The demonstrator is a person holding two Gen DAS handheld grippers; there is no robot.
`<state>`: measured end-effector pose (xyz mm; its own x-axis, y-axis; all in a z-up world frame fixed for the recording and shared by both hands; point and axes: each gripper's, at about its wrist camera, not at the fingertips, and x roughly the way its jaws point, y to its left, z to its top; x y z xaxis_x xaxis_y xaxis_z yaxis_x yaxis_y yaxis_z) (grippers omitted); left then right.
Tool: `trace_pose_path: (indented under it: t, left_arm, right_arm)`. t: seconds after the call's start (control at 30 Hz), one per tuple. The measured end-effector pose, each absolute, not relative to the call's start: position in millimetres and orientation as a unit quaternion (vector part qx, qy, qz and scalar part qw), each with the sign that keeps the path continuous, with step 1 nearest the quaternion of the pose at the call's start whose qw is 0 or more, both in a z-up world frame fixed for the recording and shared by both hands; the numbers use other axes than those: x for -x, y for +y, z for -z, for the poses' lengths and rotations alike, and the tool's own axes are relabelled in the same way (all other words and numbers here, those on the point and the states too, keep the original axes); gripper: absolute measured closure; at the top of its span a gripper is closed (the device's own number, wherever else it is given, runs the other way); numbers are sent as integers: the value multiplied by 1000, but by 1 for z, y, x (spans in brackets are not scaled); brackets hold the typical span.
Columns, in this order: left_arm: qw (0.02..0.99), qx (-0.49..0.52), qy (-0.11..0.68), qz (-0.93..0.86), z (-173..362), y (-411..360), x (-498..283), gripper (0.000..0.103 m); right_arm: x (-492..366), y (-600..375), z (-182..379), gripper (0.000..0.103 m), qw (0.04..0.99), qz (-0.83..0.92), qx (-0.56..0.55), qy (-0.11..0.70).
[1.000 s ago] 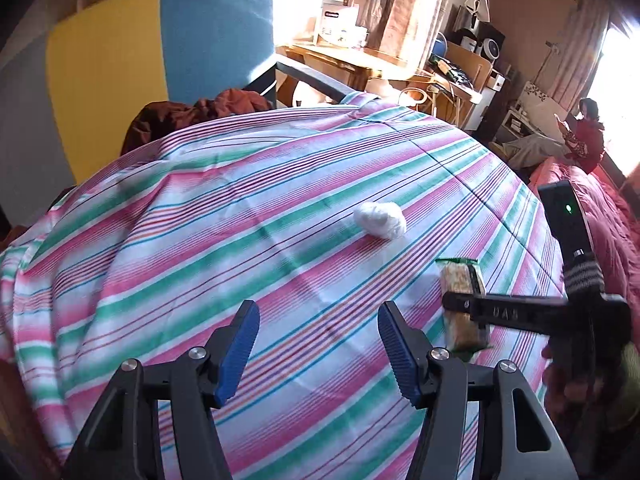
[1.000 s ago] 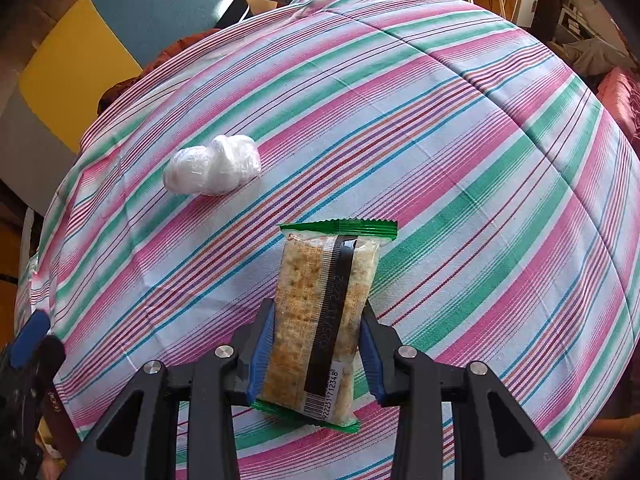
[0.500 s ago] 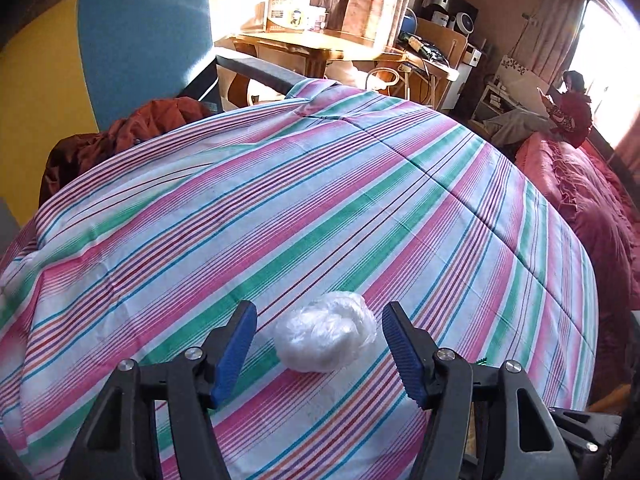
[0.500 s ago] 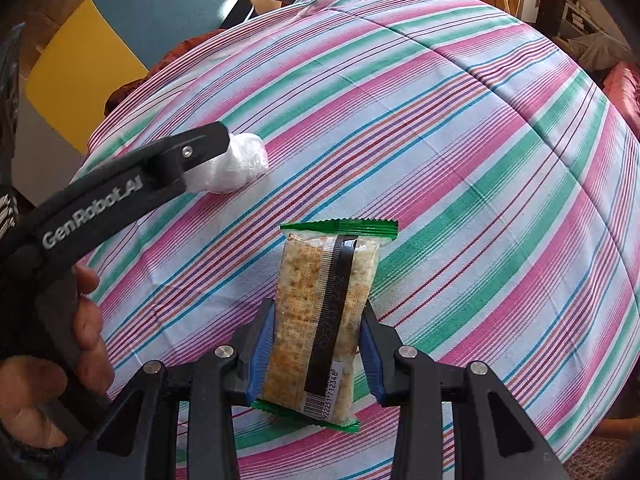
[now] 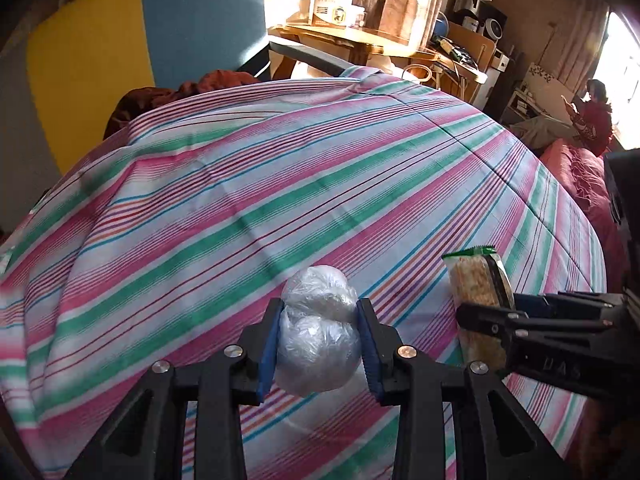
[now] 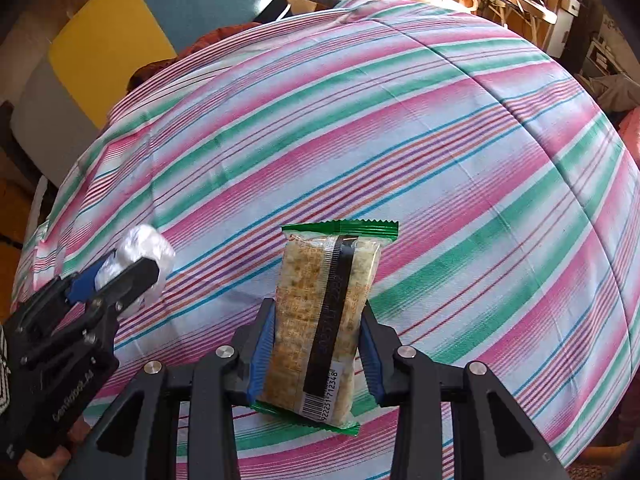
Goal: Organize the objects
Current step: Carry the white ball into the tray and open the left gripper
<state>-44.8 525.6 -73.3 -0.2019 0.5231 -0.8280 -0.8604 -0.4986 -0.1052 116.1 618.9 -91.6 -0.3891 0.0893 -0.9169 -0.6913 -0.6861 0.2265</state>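
My left gripper (image 5: 318,312) is shut on a crumpled white plastic bag (image 5: 318,336) and holds it over the striped tablecloth (image 5: 280,184). My right gripper (image 6: 318,320) is shut on a cracker packet (image 6: 320,320) with green sealed ends and a barcode, held upright above the cloth. In the left wrist view the cracker packet (image 5: 478,292) and the right gripper (image 5: 484,320) are at the right. In the right wrist view the left gripper (image 6: 116,276) with the plastic bag (image 6: 140,254) is at the left.
The striped tablecloth (image 6: 400,140) covers a table. A dark red cloth (image 5: 160,96) lies at its far edge before a blue and yellow panel (image 5: 140,40). A wooden desk (image 5: 360,40) with a box stands behind. A seated person (image 5: 592,116) is at far right.
My left gripper has closed on the white plastic bag, which lay between its open fingers, and lifted it. My right gripper keeps its hold on the cracker packet.
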Motion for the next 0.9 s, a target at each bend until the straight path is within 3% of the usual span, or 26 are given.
trace_pose_path:
  t: [0.23, 0.4, 0.9]
  left_arm:
    - [407, 428, 177, -788, 64, 423, 27, 66]
    - [375, 424, 174, -806, 69, 365, 4, 66]
    - [363, 449, 147, -804, 100, 338, 2, 67]
  right_arm:
    - [-79, 584, 78, 64, 115, -817, 517, 226]
    - [-57, 553, 93, 65, 68, -817, 544, 178]
    - [-22, 551, 115, 64, 70, -821, 545, 153]
